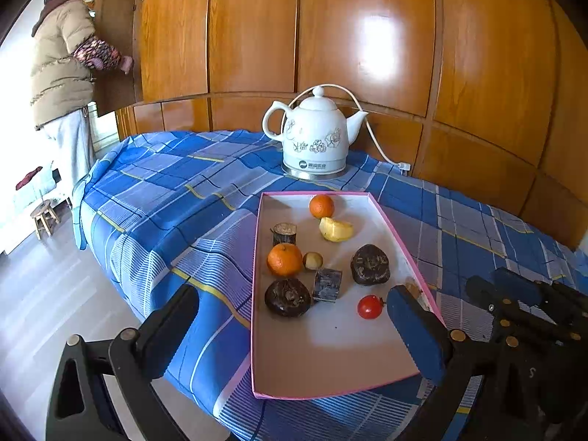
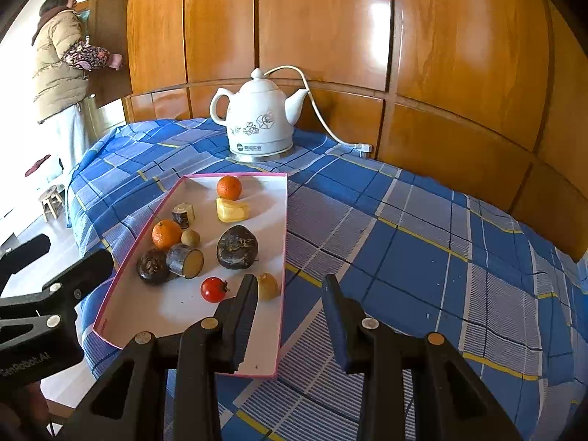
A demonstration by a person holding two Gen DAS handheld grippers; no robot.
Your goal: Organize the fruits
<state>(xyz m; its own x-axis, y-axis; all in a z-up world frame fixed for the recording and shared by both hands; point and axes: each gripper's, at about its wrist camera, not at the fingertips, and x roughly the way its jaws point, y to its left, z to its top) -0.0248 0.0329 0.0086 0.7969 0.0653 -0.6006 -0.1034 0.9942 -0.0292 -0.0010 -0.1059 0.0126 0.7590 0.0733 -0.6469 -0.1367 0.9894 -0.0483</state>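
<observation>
A shallow pink-rimmed tray [image 1: 400,237] is seen lying on a blue plaid bedsheet [image 1: 165,191], in front of a white floral electric kettle [image 1: 316,134]. Inside the tray: a tangerine [image 1: 321,205] at the end nearest the kettle, a yellow fruit wedge [image 1: 336,229] just beside it, a second tangerine [image 1: 284,259] mid-tray by the left wall, a small tan round fruit [image 1: 312,260] touching it, two dark wrinkled fruits [image 1: 370,264] [image 1: 287,297], two cut dark-skinned cane pieces [image 1: 284,233] [image 1: 327,284], and a cherry tomato [image 1: 370,307] toward the near end. A greenish-brown fruit [image 2: 267,286] is seen against the tray's right wall.

The left gripper [image 1: 294,334] is held released above the tray's near end, nothing between the fingers. The right gripper [image 2: 290,316] is spread apart over the tray's right wall, empty.
</observation>
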